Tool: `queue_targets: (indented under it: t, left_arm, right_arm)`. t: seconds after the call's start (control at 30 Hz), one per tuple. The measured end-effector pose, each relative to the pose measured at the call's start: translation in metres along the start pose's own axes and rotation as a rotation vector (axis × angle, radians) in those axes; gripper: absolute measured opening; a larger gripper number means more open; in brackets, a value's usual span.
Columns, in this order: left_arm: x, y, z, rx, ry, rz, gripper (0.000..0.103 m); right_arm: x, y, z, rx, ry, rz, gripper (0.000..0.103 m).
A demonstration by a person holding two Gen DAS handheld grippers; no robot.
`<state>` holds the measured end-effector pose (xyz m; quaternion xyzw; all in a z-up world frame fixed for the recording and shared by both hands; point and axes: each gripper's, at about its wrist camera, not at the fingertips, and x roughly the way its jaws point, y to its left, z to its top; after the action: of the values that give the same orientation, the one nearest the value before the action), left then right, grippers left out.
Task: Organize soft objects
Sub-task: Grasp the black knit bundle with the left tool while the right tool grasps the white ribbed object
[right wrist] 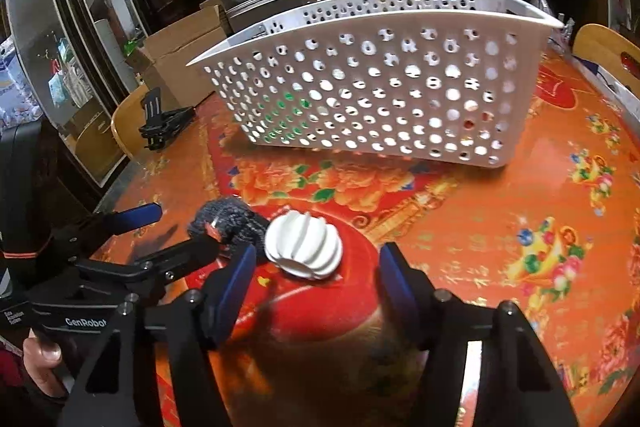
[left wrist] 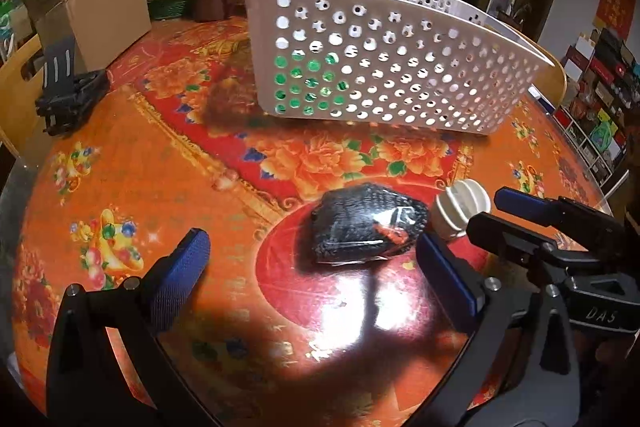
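Black knit soft bundle [left wrist: 366, 225], sealed in clear film with a red-and-white tag, lies flat on the table [left wrist: 168, 163], floral red-orange glossy cloth. Just right of it, close or touching, sits a white ribbed squishy [right wrist: 303, 245], pumpkin-like folds.

Left gripper [left wrist: 316, 267]: fingers spread wide, blue pads flanking the bundle's near side, gripping nothing. Right gripper [right wrist: 316, 281]: fingers apart, the squishy just beyond the tips, not clamped.

Writing: "DAS" on the right gripper's body in the left view; "GenRobot" on the left gripper's body in the right view.

White perforated basket [left wrist: 384, 67] stands farther back, something green showing through its holes. Open cloth between basket and objects. A black clamp-like item [left wrist: 68, 95] sits at the far left table edge.
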<state>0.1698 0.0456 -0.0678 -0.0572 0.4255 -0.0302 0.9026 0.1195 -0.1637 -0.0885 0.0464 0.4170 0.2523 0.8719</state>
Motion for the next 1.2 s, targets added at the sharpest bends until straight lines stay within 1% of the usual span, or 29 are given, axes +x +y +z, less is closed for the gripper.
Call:
queue_targets:
  t: [0.1,0.17,0.2,0.27,0.4,0.53,0.7,0.77,0.8,0.83,0.87,1.03,1.2]
  left_arm:
    - [0.002,0.006,0.0,-0.015,0.001,-0.008,0.101]
    - [0.002,0.007,0.0,-0.02,0.001,-0.014,0.101]
    - [0.002,0.007,0.0,-0.019,-0.001,-0.013,0.101]
    - [0.001,0.007,0.001,-0.017,-0.006,-0.013,0.101]
    - [-0.001,0.003,0.002,-0.021,-0.012,-0.022,0.101]
    - [0.003,-0.013,0.003,0.014,-0.005,-0.019,0.101]
    - [0.014,-0.031,0.005,0.044,0.007,-0.012,0.101]
    - [0.018,-0.036,0.005,0.052,0.009,-0.004,0.095]
    - [0.02,-0.037,0.005,0.052,0.012,0.004,0.085]
    - [0.022,-0.038,0.005,0.053,0.021,0.007,0.069]
    - [0.025,-0.038,0.004,0.052,0.034,-0.002,0.063]
    - [0.023,-0.04,0.001,0.063,0.005,0.027,0.056]
    - [0.01,-0.043,0.0,0.094,-0.047,0.039,0.055]
  right_arm:
    - [0.004,0.002,0.002,-0.003,0.006,0.006,0.061]
    - [0.007,0.002,0.003,-0.005,0.019,0.013,0.052]
    - [0.008,0.001,0.003,-0.002,0.022,0.019,0.05]
    - [0.006,-0.002,0.0,-0.004,0.026,0.029,0.041]
    - [-0.003,-0.004,-0.003,-0.002,0.0,0.021,0.041]
    - [-0.021,-0.019,-0.007,0.024,-0.052,-0.015,0.041]
    - [-0.031,-0.031,-0.009,0.043,-0.067,-0.029,0.041]
    - [-0.034,-0.033,-0.01,0.045,-0.072,-0.033,0.041]
    - [-0.036,-0.034,-0.011,0.046,-0.075,-0.034,0.041]
    - [-0.037,-0.035,-0.011,0.046,-0.077,-0.035,0.041]
    - [-0.038,-0.036,-0.011,0.046,-0.079,-0.036,0.041]
    - [-0.044,-0.039,-0.012,0.051,-0.089,-0.036,0.041]
    - [-0.051,-0.039,-0.013,0.047,-0.1,-0.039,0.041]
